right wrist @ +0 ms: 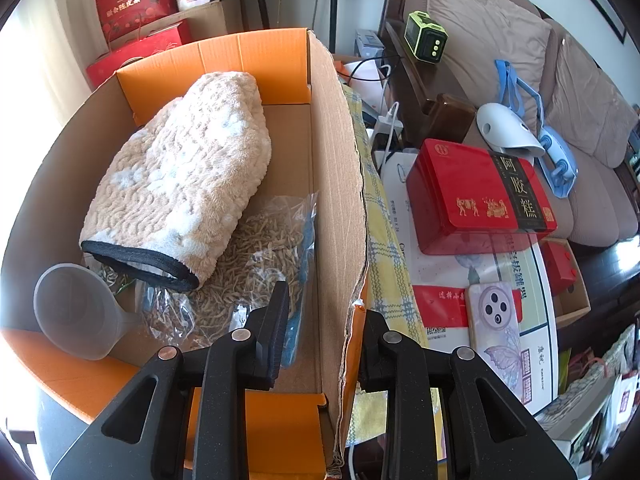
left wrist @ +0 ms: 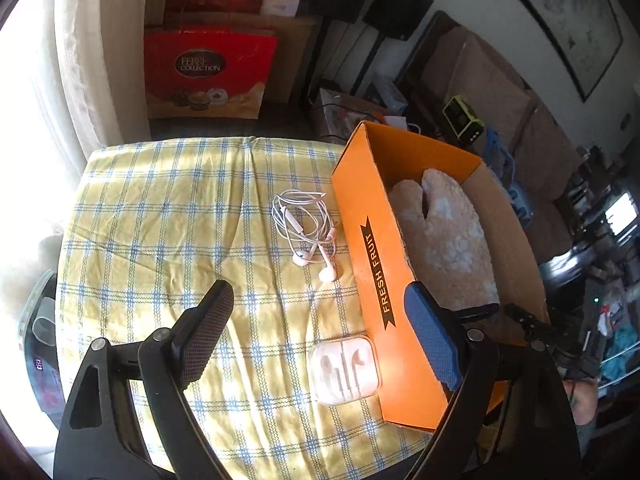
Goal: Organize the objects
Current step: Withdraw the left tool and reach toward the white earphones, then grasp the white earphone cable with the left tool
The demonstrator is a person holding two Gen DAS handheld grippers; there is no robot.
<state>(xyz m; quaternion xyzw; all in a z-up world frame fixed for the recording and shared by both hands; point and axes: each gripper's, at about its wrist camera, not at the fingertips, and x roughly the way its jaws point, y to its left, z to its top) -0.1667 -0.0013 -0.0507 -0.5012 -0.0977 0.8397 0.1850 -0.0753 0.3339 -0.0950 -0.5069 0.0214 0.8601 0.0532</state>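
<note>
A tangled white wired earphone set [left wrist: 306, 230] lies on the yellow checked tablecloth [left wrist: 160, 216] beside the orange cardboard box [left wrist: 376, 264], a clear earphone case [left wrist: 346, 368] nearer. The left gripper [left wrist: 320, 320] hovers spread; the right gripper [right wrist: 324, 328] straddles the box wall [right wrist: 340, 200], gap visible.

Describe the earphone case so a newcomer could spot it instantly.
Start at the orange box on the checked tablecloth. The earphone case lies against the near end of its printed side. Unlike the loose earphones farther back, it is a clear, rounded square.
</note>
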